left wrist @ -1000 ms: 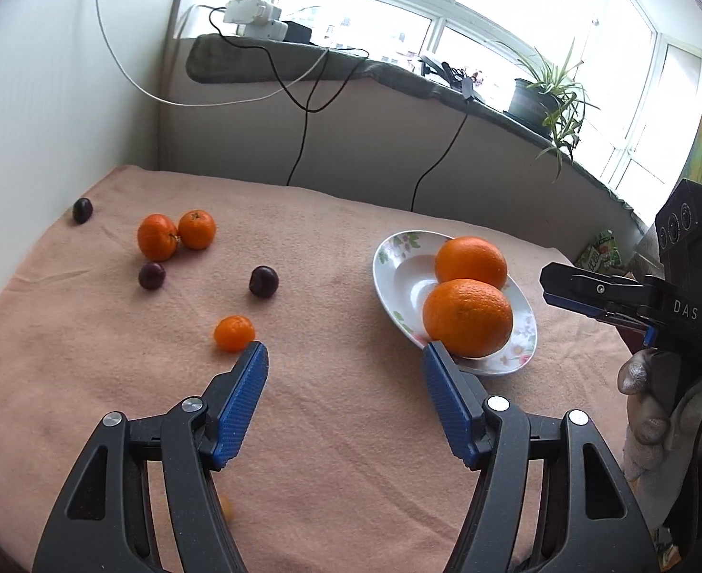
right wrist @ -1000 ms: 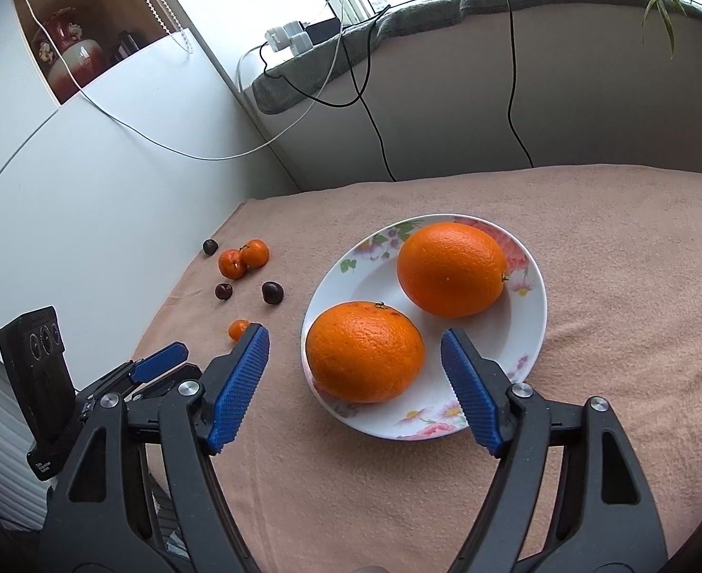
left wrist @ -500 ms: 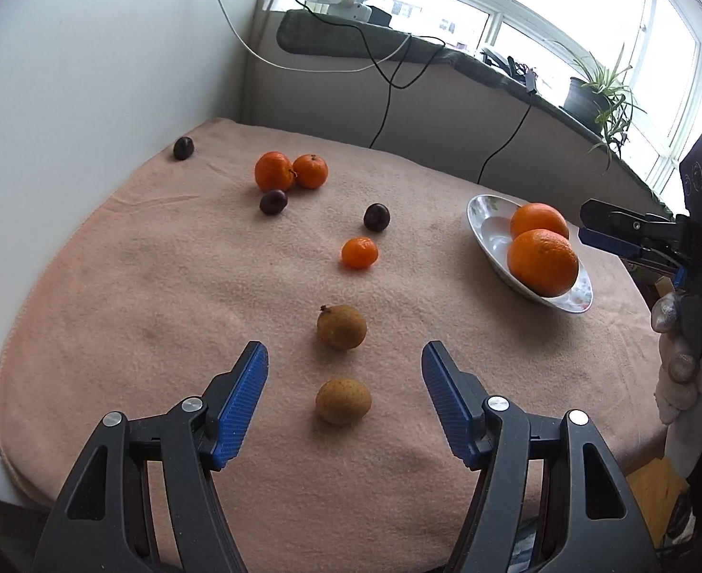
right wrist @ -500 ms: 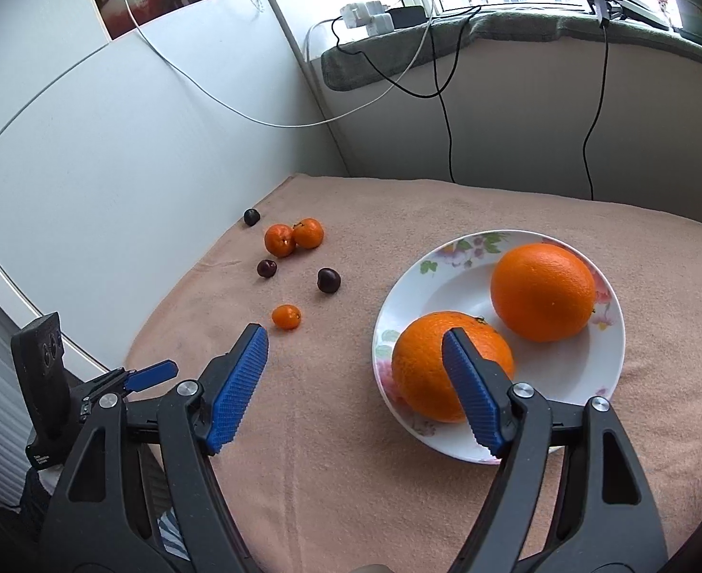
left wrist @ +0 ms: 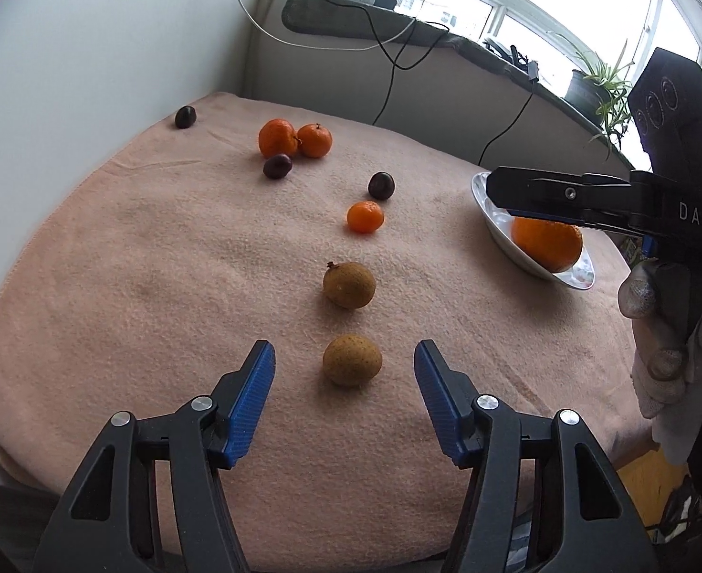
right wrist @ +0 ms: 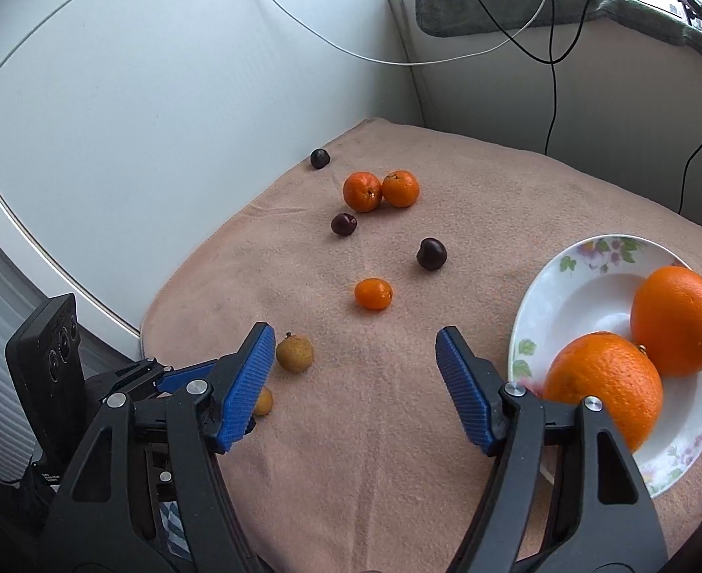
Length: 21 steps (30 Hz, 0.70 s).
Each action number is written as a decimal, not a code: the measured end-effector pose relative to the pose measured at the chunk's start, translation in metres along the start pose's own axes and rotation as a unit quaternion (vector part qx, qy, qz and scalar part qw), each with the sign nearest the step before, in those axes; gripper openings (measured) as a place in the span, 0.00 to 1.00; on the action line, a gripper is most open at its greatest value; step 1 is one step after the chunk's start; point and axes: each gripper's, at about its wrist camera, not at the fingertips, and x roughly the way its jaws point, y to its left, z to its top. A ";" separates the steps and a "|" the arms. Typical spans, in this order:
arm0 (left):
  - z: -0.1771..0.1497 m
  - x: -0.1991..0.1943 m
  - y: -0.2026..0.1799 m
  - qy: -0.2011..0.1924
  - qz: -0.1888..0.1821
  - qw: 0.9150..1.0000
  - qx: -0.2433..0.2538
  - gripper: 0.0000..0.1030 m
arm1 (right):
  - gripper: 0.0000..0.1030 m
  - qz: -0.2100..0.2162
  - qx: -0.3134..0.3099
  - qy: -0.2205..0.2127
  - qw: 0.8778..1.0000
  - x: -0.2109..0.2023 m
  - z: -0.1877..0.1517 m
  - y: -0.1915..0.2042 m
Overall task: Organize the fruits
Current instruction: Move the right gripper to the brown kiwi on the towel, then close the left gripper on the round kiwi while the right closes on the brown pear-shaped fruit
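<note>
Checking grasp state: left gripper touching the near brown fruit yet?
Apart. The left wrist view shows the near brown fruit between the open fingers of the left gripper, with pink cloth visible on both sides.

Since a second ago the left gripper has pulled back toward the near edge of the cloth. Its wide-spread jaws were by the plate and small tangerine; now they flank the nearer brown fruit, seemingly without touching it. The right gripper has swung left off the oranges and now hangs, equally wide, over bare cloth between the plate and the farther brown fruit.
</note>
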 end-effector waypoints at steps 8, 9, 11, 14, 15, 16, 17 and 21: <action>-0.004 0.007 0.001 0.008 -0.012 1.000 -0.004 0.50 | 0.53 0.031 -0.019 0.059 0.998 0.047 -0.003 0.022; -0.004 0.007 0.001 0.009 -0.013 1.000 -0.004 0.50 | 0.52 0.033 -0.019 0.063 0.997 0.051 -0.004 0.022; -0.004 0.008 0.003 0.009 -0.014 1.000 -0.005 0.48 | 0.50 0.035 -0.021 0.072 0.997 0.060 -0.003 0.023; -0.004 0.009 0.004 0.008 -0.015 1.000 -0.007 0.45 | 0.48 0.034 -0.025 0.081 0.996 0.069 -0.004 0.021; -0.003 0.009 0.005 0.008 -0.016 1.000 -0.007 0.44 | 0.47 0.033 -0.027 0.083 0.996 0.071 -0.004 0.021; -0.004 0.009 0.005 0.008 -0.015 1.000 -0.007 0.43 | 0.47 0.032 -0.029 0.085 0.995 0.073 -0.004 0.021; -0.004 0.009 0.005 0.008 -0.015 1.000 -0.007 0.43 | 0.46 0.031 -0.031 0.087 0.995 0.075 -0.004 0.021; -0.004 0.010 0.005 0.008 -0.015 1.000 -0.006 0.40 | 0.44 0.024 -0.041 0.092 0.995 0.084 -0.006 0.023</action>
